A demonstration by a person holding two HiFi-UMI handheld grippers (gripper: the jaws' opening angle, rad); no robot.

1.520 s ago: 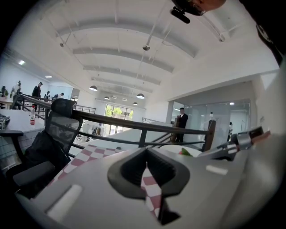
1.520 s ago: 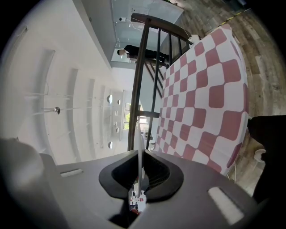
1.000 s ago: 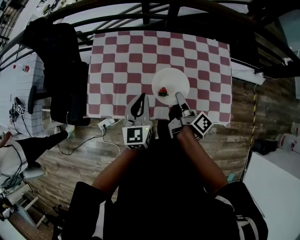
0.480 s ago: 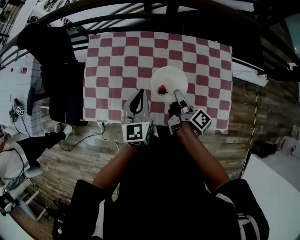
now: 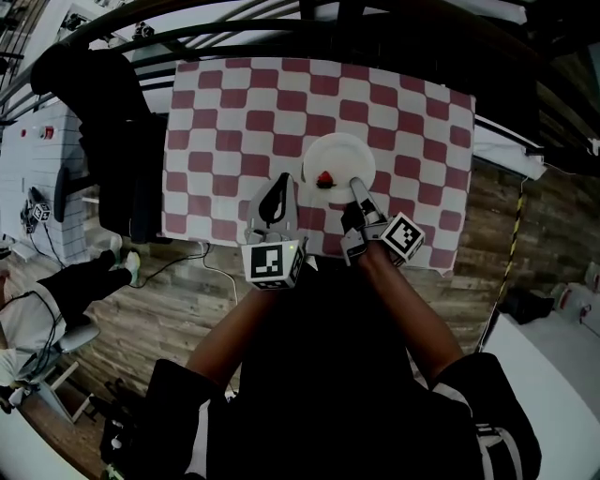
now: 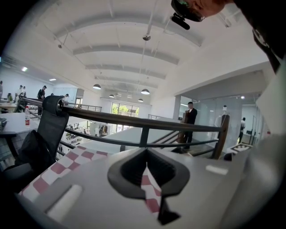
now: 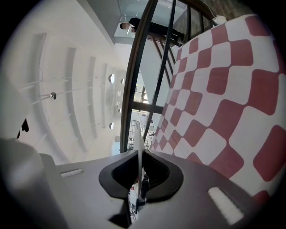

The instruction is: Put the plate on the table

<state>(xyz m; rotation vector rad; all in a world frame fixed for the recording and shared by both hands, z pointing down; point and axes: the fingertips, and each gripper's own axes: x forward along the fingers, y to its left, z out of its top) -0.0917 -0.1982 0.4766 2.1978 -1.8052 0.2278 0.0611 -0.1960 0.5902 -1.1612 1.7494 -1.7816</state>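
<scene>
Right gripper: pinching plate rim.
Left gripper: pressed together, empty.
Risk: we fear the one-edge pinch lets plate tip, red bit rolling onto bench.

Black chair, dark railing, wooden floor

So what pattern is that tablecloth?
The tablecloth is red-and-white checked; head view shows it best.
</scene>
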